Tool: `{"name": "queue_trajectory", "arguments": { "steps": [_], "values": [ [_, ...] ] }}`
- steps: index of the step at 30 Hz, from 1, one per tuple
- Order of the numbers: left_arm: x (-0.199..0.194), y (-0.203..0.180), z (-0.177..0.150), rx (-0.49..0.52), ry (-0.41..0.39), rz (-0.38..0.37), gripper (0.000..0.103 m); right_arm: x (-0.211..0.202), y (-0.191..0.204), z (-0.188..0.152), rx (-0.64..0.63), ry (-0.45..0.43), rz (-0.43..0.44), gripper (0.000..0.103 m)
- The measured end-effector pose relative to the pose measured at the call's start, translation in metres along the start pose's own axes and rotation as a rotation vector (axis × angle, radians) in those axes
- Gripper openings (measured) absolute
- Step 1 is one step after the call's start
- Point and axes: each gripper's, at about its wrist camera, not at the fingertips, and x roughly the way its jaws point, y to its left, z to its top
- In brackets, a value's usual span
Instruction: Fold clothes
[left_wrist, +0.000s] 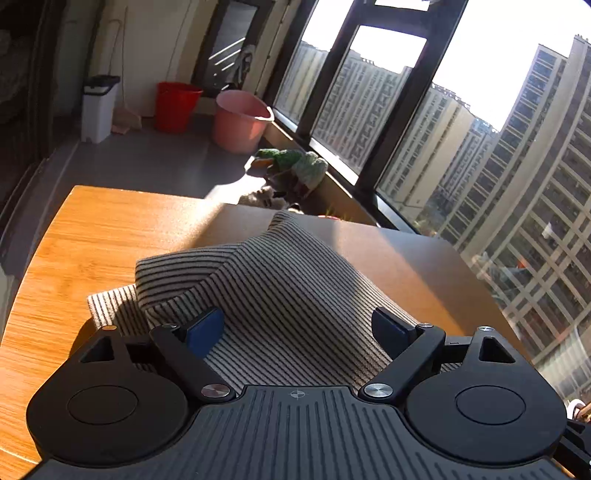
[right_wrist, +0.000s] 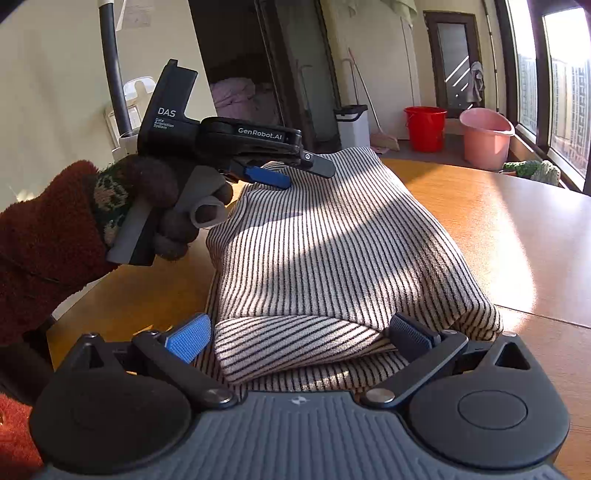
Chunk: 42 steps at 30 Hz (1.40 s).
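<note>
A black-and-white striped garment (left_wrist: 280, 280) lies folded in a thick bundle on the wooden table (left_wrist: 92, 236). My left gripper (left_wrist: 297, 332) hovers open just over the bundle's near side, its blue pads (left_wrist: 205, 332) wide apart with cloth below them. In the right wrist view the same garment (right_wrist: 332, 240) stretches away from me. My right gripper (right_wrist: 299, 336) is open at its near folded end, the rolled edge sitting between the fingers and the right pad (right_wrist: 410, 334) against the cloth. The left gripper (right_wrist: 295, 171) shows at the far end, held by a gloved hand (right_wrist: 166, 206).
A red bucket (right_wrist: 424, 127), a pink bucket (right_wrist: 485, 136) and a white bin (right_wrist: 352, 125) stand on the floor beyond the table. Green plants (left_wrist: 295, 164) sit by the large window (left_wrist: 461, 129). A brown fuzzy sleeve (right_wrist: 40, 251) fills the left side. Bare tabletop (right_wrist: 517, 236) lies to the right.
</note>
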Motion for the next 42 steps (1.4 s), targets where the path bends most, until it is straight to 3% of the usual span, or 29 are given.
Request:
{"name": "queue_trajectory", "arguments": {
  "steps": [7, 10, 11, 13, 16, 22, 27, 30, 32, 33, 35, 36, 37, 39, 42],
  "values": [
    [-0.062, -0.013, -0.036, -0.021, 0.004, -0.069, 0.094, -0.029, -0.052, 0.023, 0.156, -0.156, -0.134, 0.103],
    [-0.067, -0.024, -0.052, -0.033, 0.062, -0.163, 0.087, -0.017, -0.065, 0.027, 0.148, -0.138, -0.161, 0.102],
    [-0.066, -0.027, -0.057, -0.021, 0.083, -0.177, 0.080, -0.010, -0.065, 0.024, 0.148, -0.113, -0.166, 0.102],
    [-0.059, -0.034, -0.064, 0.063, 0.105, -0.146, 0.075, 0.006, -0.064, 0.016, 0.147, -0.058, -0.173, 0.091],
    [-0.041, -0.035, -0.067, 0.143, 0.121, -0.068, 0.069, 0.014, -0.054, 0.000, 0.146, -0.038, -0.183, 0.091],
    [-0.024, -0.040, -0.060, 0.194, 0.105, -0.060, 0.073, 0.001, -0.037, -0.012, 0.157, -0.010, -0.140, 0.091],
    [-0.016, -0.047, -0.057, 0.229, 0.096, -0.044, 0.078, -0.010, -0.003, -0.023, -0.042, 0.061, -0.140, 0.092],
    [-0.011, -0.052, -0.056, 0.250, 0.090, -0.034, 0.080, -0.026, -0.001, -0.015, -0.048, 0.012, -0.151, 0.092],
    [-0.013, -0.054, -0.054, 0.255, 0.077, -0.032, 0.081, -0.039, -0.010, -0.002, 0.014, -0.054, -0.127, 0.092],
    [-0.016, -0.054, -0.052, 0.251, 0.064, -0.035, 0.081, -0.045, -0.016, 0.008, 0.046, -0.091, -0.112, 0.089],
    [-0.023, -0.055, -0.049, 0.244, 0.038, -0.040, 0.081, -0.049, -0.025, 0.026, 0.095, -0.151, -0.085, 0.067],
    [-0.027, -0.055, -0.047, 0.240, 0.025, -0.042, 0.081, -0.047, -0.030, 0.032, 0.111, -0.165, -0.075, 0.047],
    [-0.031, -0.056, -0.046, 0.236, 0.012, -0.044, 0.082, -0.044, -0.036, 0.038, 0.127, -0.177, -0.066, 0.038],
    [-0.038, -0.055, -0.042, 0.213, -0.013, -0.079, 0.085, -0.029, -0.044, 0.040, 0.165, -0.167, -0.052, 0.037],
    [-0.042, -0.051, -0.037, 0.158, -0.020, -0.181, 0.090, 0.006, -0.050, 0.028, 0.198, -0.069, -0.040, 0.037]
  ]
}}
